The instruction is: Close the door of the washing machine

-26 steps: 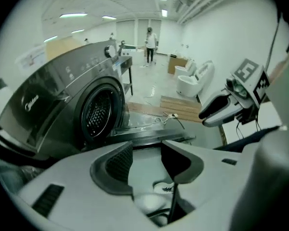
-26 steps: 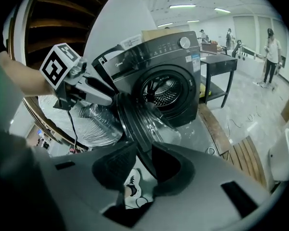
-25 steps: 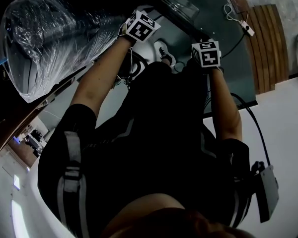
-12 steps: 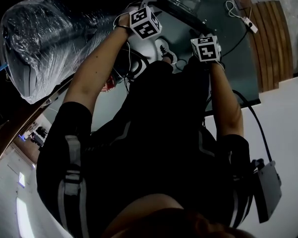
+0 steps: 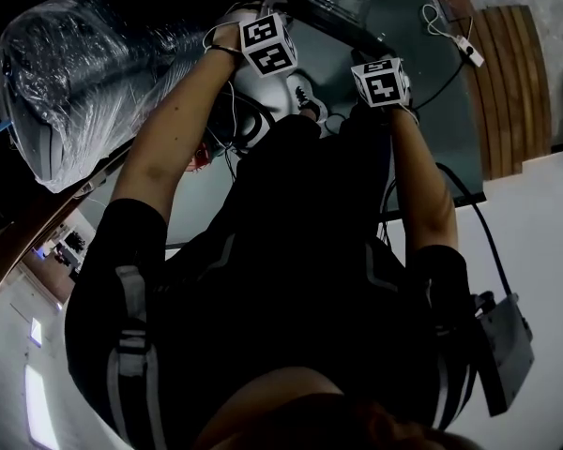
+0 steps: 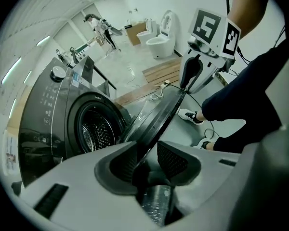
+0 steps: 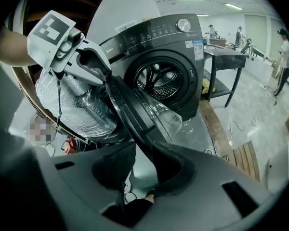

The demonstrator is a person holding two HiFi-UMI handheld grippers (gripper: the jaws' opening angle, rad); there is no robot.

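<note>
The dark front-loading washing machine (image 7: 168, 32) shows its steel drum (image 7: 159, 78), and its round door (image 7: 135, 109) hangs wide open. Both grippers sit on the door's outer rim. In the left gripper view the rim (image 6: 159, 119) runs edge-on between the jaws of my left gripper (image 6: 143, 160); they are closing, with a gap still at the right pad (image 6: 176, 160). My right gripper (image 7: 142, 165) also straddles the rim, jaws closing, with floor visible beside the left pad (image 7: 113, 170). Each view shows the other gripper further along the rim: right gripper (image 6: 190, 73), left gripper (image 7: 94, 61).
A big plastic-wrapped bulk (image 5: 84, 73) lies left of the machine. A dark metal table (image 7: 226, 57) stands to the machine's right. Wooden boards (image 5: 507, 82) and a cable with a power strip (image 5: 464, 50) lie on the floor. My feet (image 6: 190, 115) are close under the door.
The left gripper's marker cube has rolled and shifted a little toward the right one. The right gripper has crept slightly upward in the head view. Both stay at the door's rim.
</note>
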